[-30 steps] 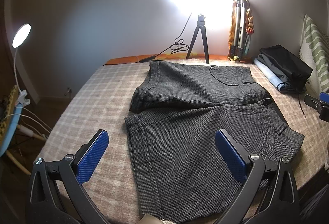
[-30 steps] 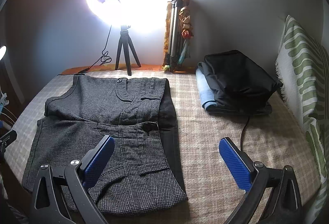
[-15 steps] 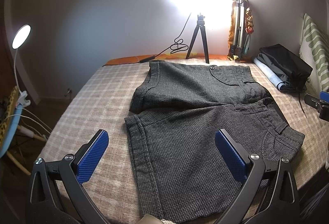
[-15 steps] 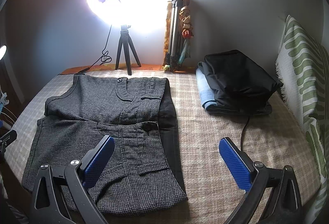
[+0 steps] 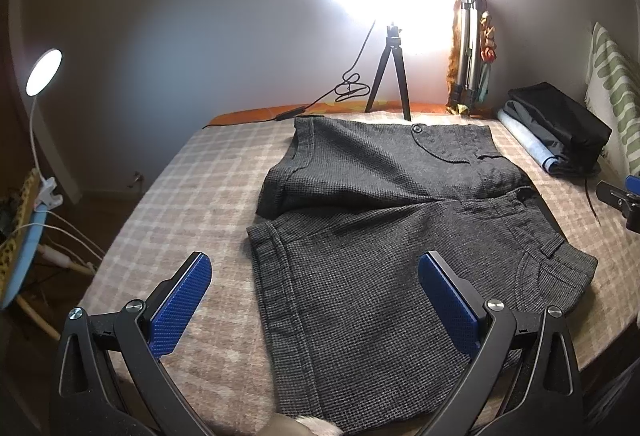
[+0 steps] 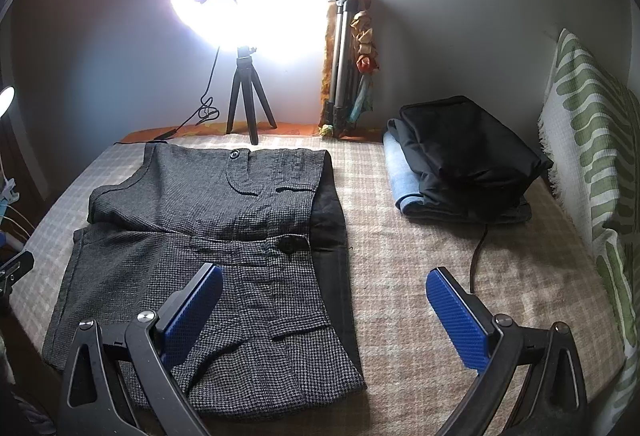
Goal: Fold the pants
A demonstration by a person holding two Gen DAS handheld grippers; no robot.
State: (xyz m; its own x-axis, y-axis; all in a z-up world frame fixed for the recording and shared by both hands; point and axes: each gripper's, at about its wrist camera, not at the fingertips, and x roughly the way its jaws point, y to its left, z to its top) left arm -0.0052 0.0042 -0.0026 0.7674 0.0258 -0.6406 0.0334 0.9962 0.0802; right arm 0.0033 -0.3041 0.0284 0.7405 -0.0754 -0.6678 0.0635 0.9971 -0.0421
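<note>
Grey houndstooth pants [image 5: 380,236] lie folded in layers on the checked bed cover [image 5: 192,196], waist buttons toward the far side. They also show in the right wrist view [image 6: 208,236], with a dark strip along their right edge. My left gripper [image 5: 316,276] is open and empty, held above the near part of the pants. My right gripper [image 6: 324,292] is open and empty, above the pants' near right edge. The right gripper's tip shows at the right edge of the left wrist view [image 5: 624,196].
A ring light on a small tripod [image 6: 248,92] stands at the far edge, with a folded tripod [image 6: 344,68] beside it. A stack of folded dark and blue clothes [image 6: 460,164] lies far right. A green-patterned pillow [image 6: 592,164] lines the right side. A desk lamp [image 5: 44,68] stands left.
</note>
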